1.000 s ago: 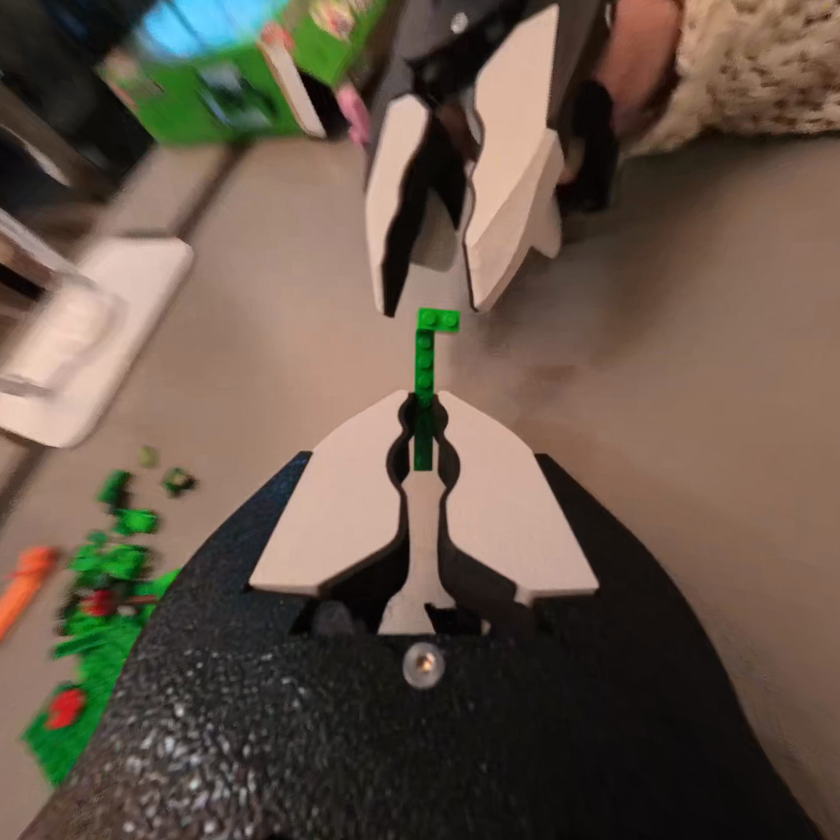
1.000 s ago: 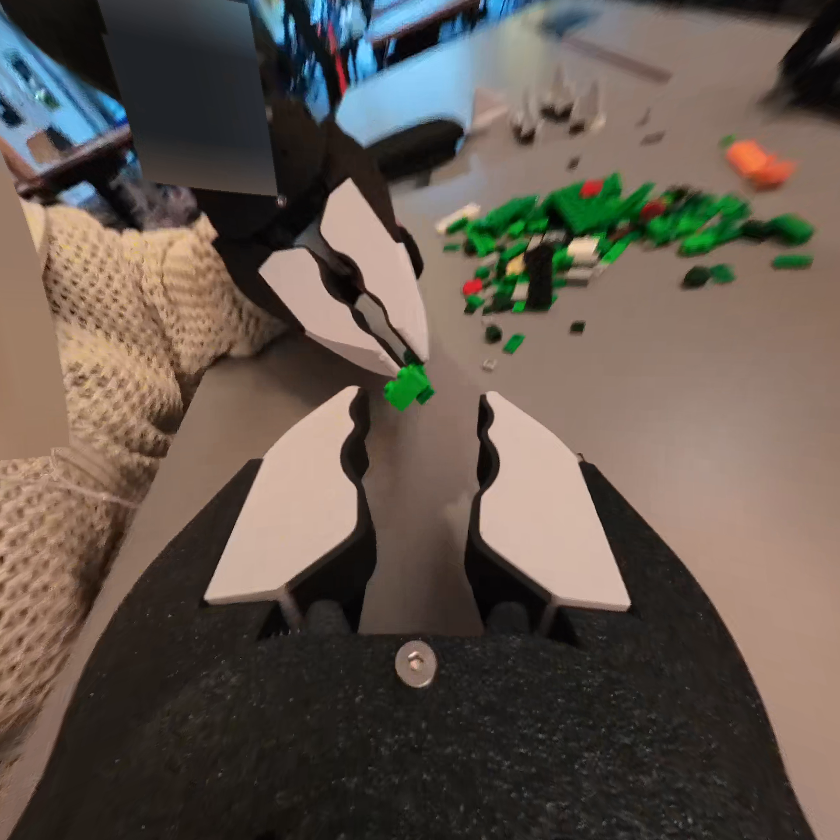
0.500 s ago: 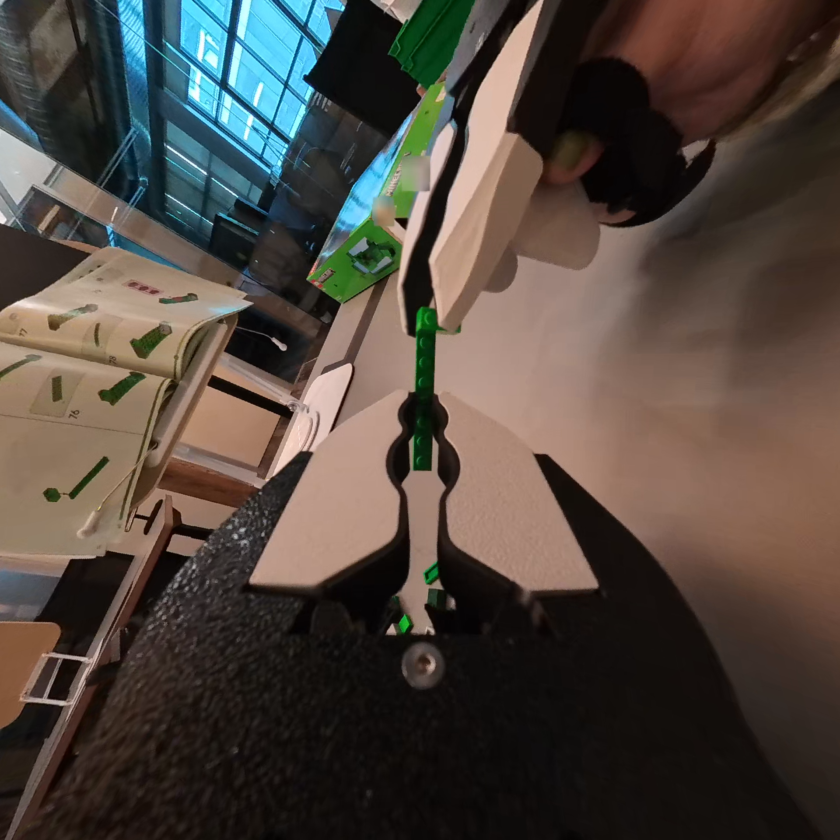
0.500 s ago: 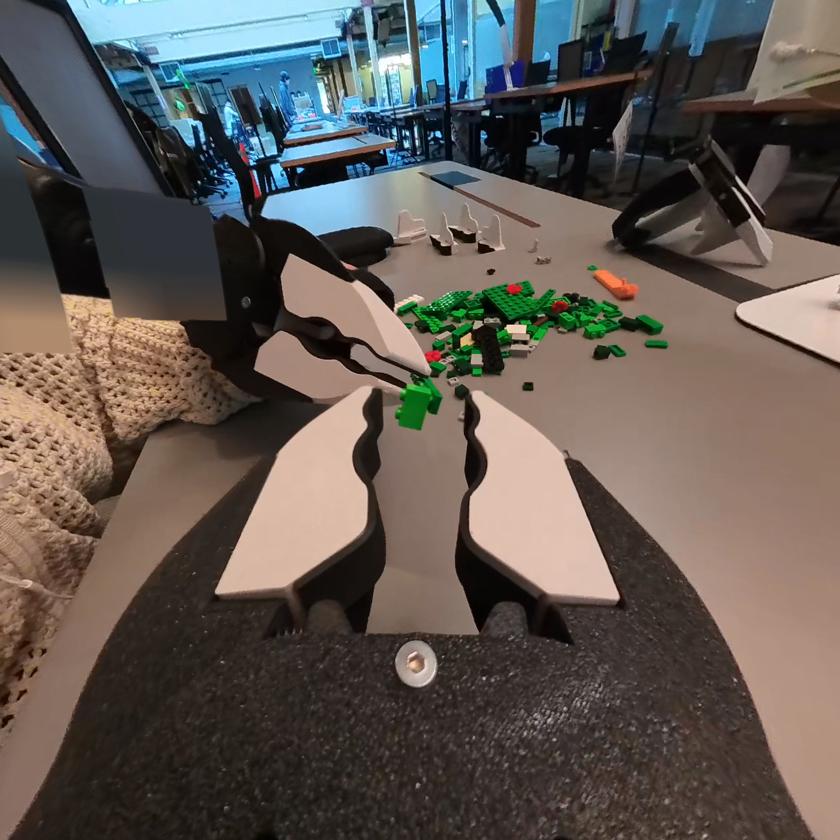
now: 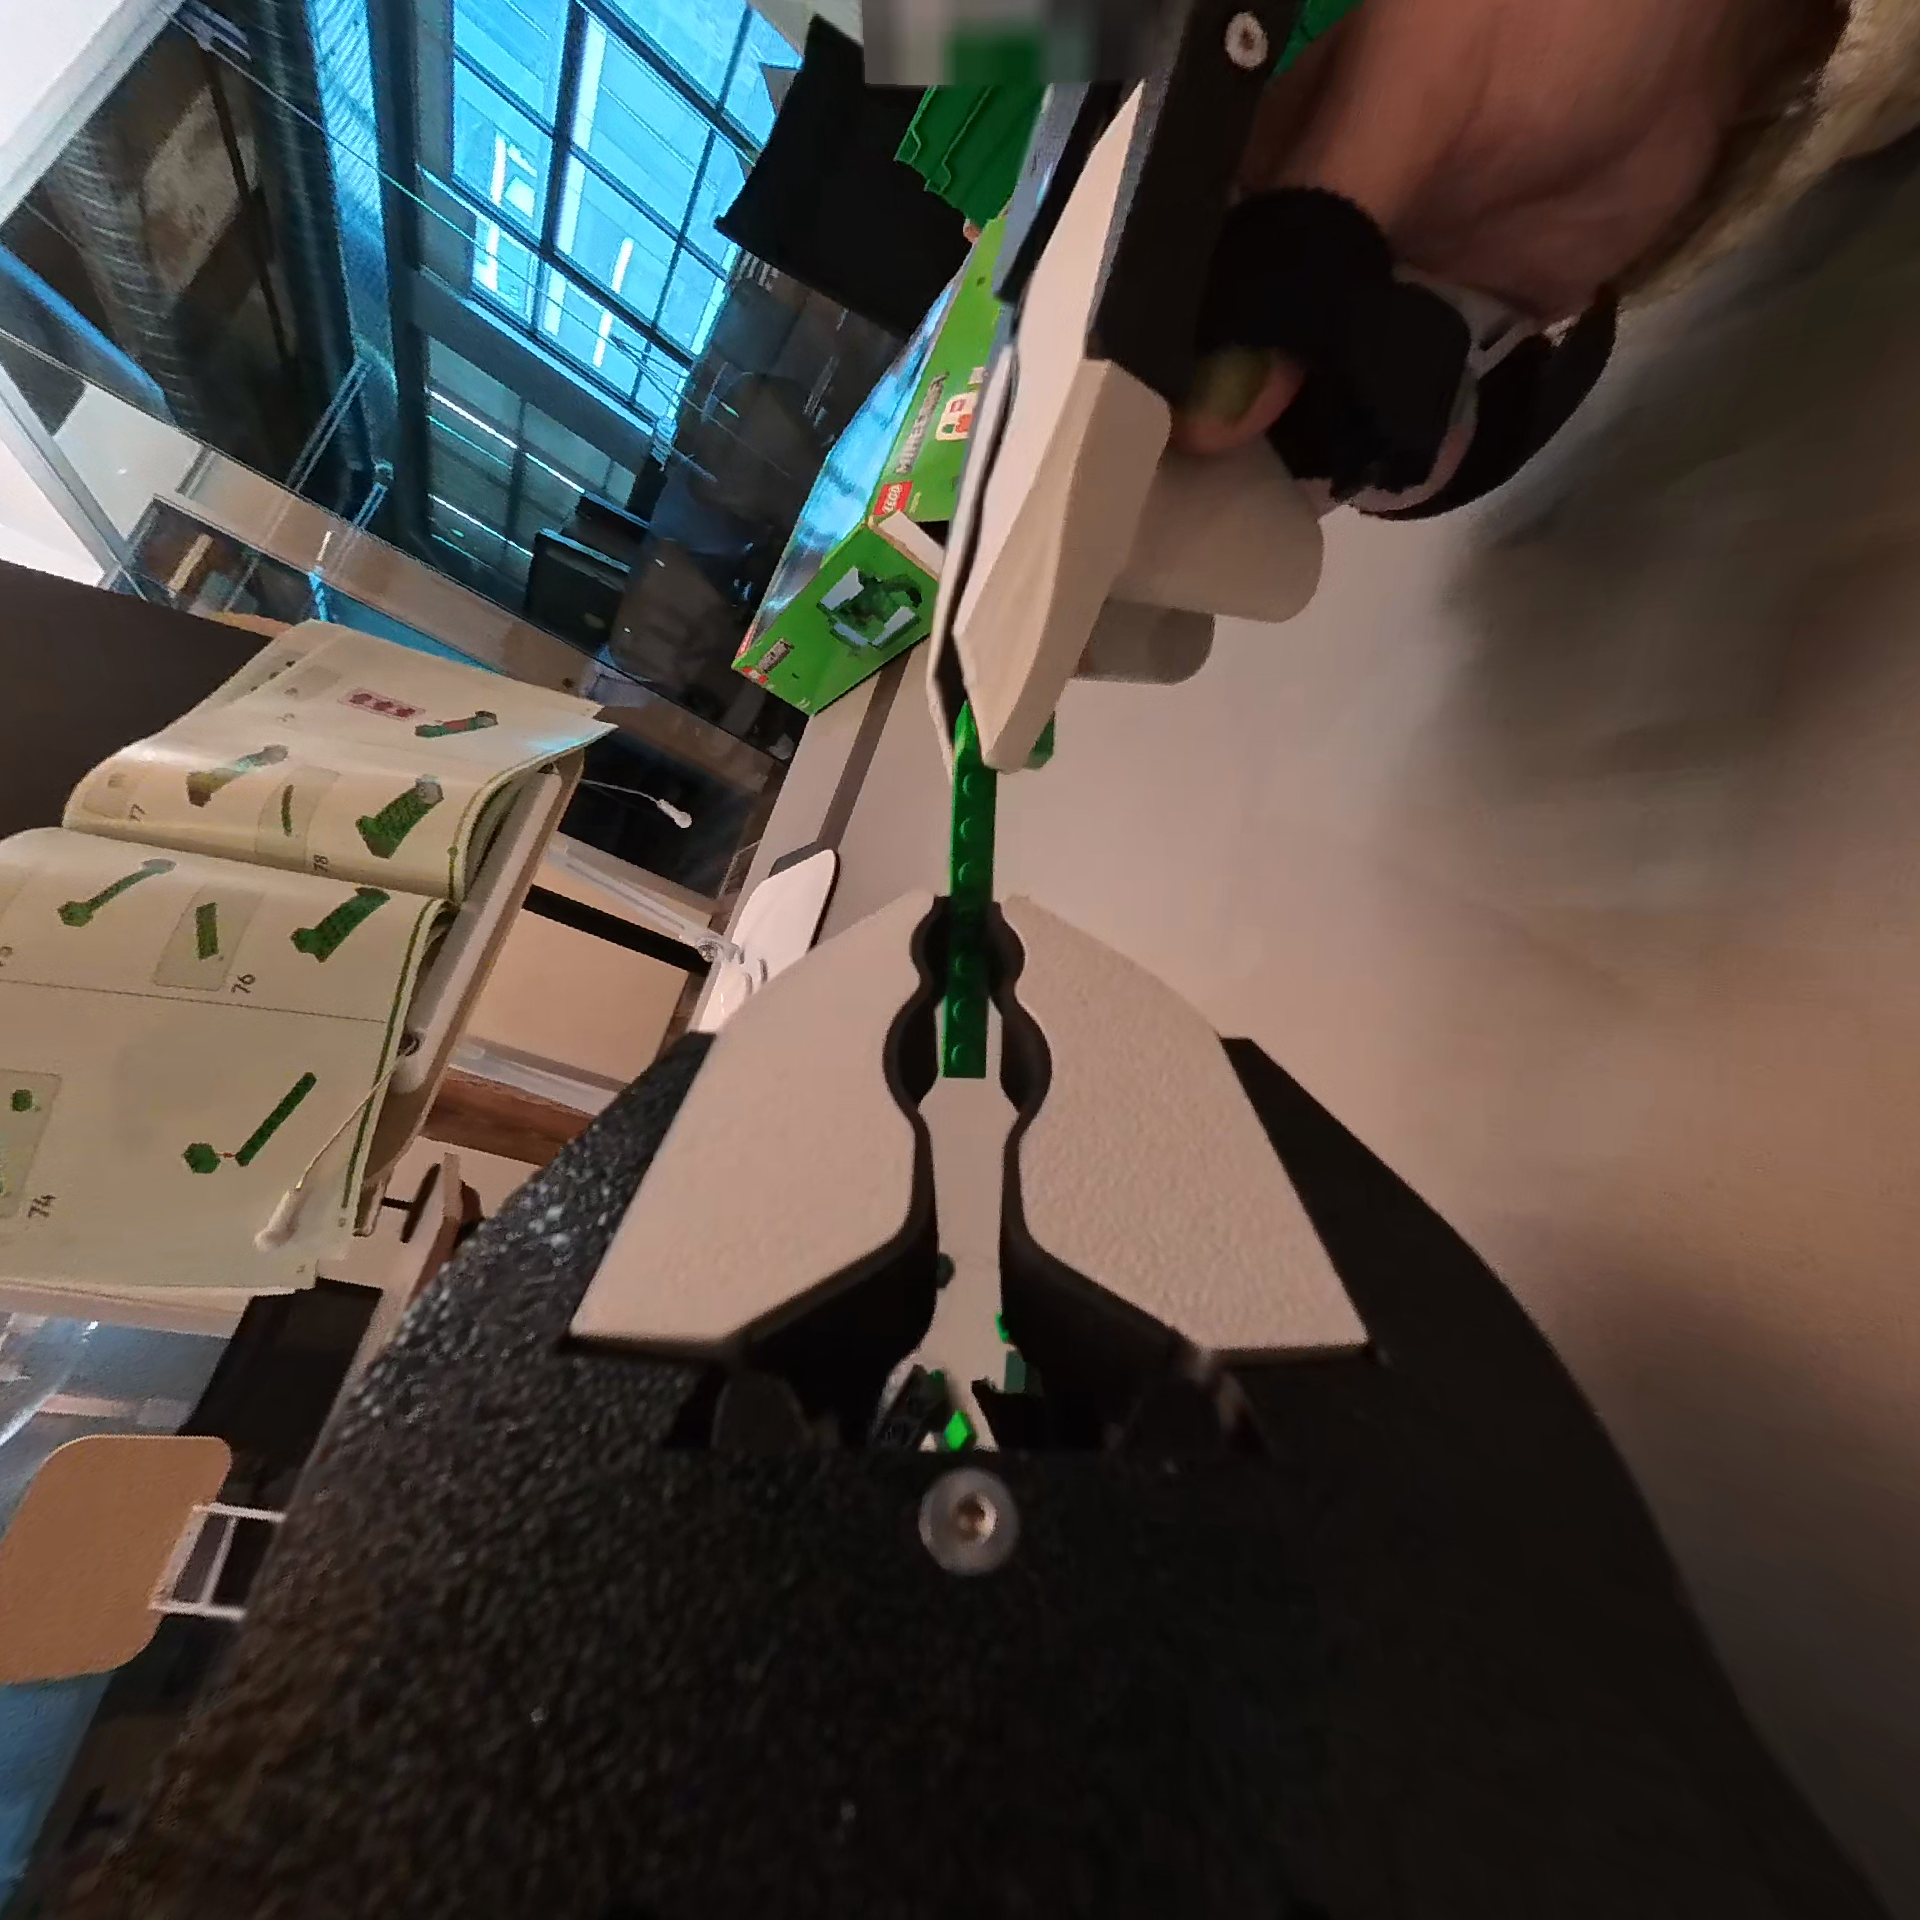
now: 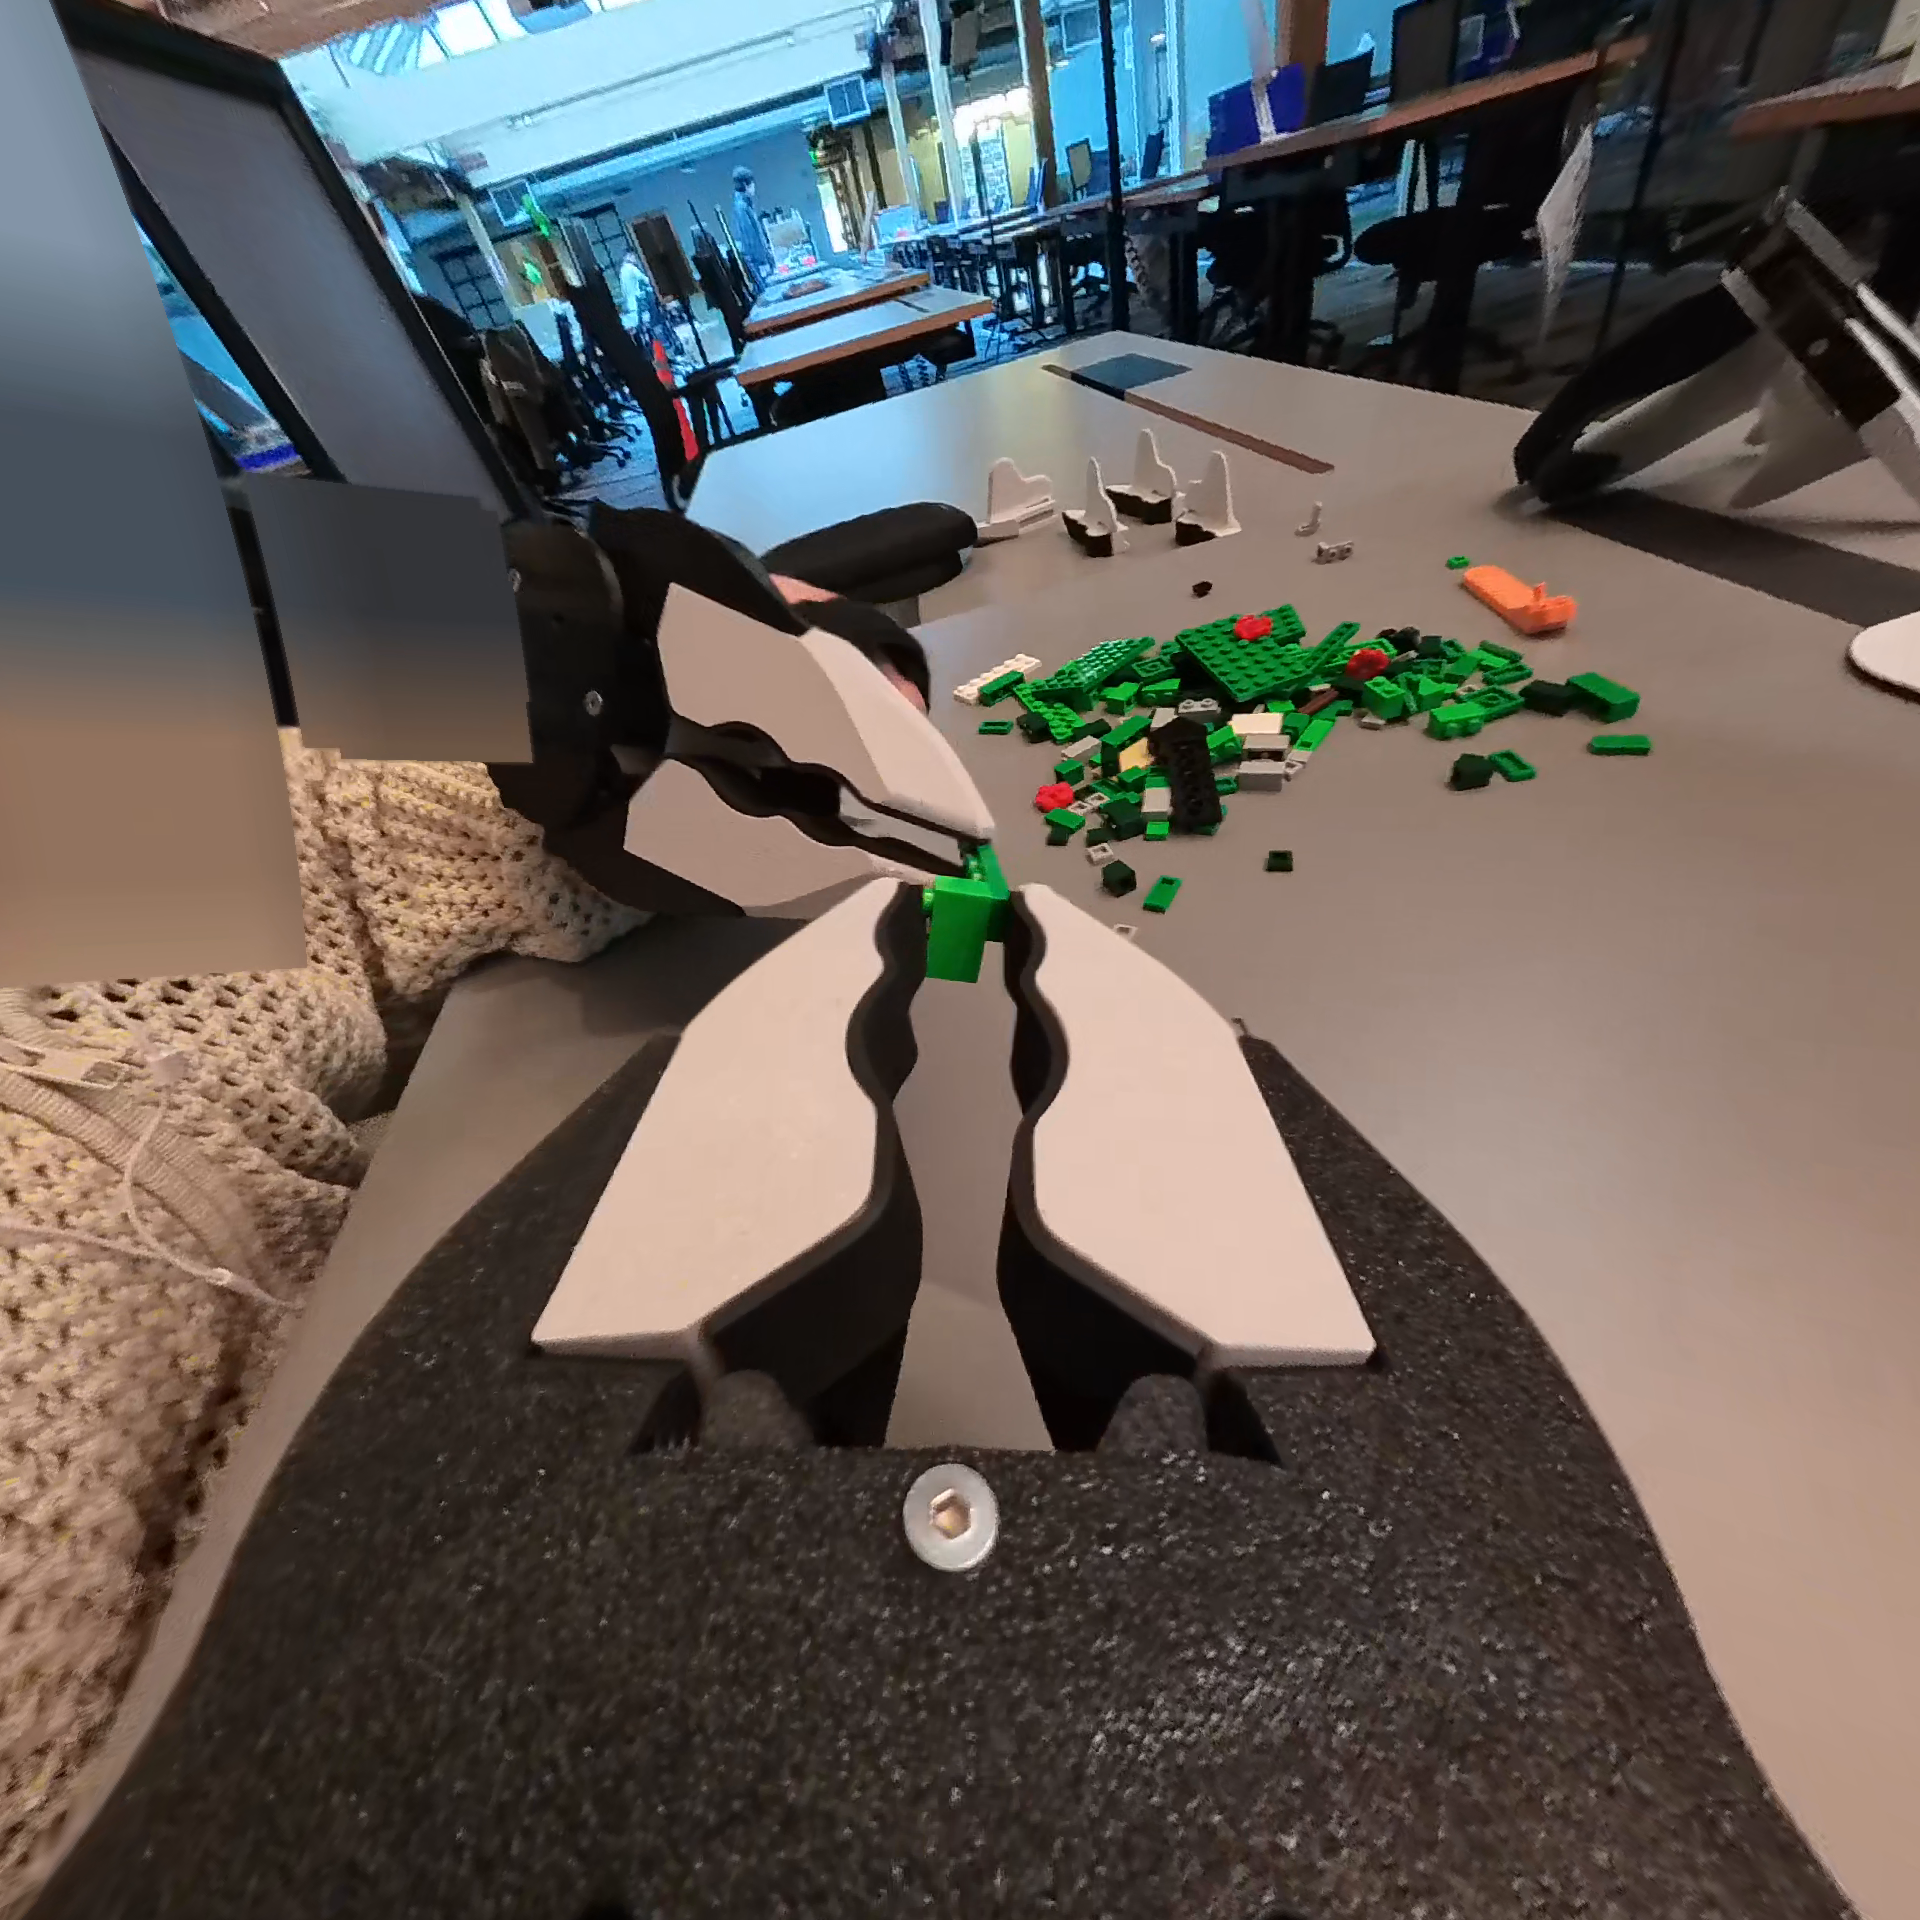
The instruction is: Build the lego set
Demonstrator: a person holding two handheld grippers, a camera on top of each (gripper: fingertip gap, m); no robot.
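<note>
My left gripper (image 5: 971,912) is shut on a long thin green lego strip (image 5: 975,831), held above the grey table (image 6: 1558,1091). A small green brick (image 6: 958,930) sits at the strip's far end. My right gripper (image 6: 961,896) is closed around that brick, and both its fingers touch it. In the left wrist view the right gripper (image 5: 985,727) comes down from the top onto the strip's end. In the right wrist view the left gripper (image 6: 971,847) comes in from the left, tip to tip with mine.
A pile of loose green, black, white and red lego pieces (image 6: 1247,707) lies on the table beyond the grippers, with an orange brick separator (image 6: 1517,603) behind it. An open instruction booklet (image 5: 260,935) and a green set box (image 5: 862,561) stand at the left. A knit sleeve (image 6: 156,1143) is near. The tips of both grippers are at nearly the same place.
My right gripper was open and short of the green brick; it has moved in and closed on it. My left gripper has kept hold of the strip while both views tilted up.
</note>
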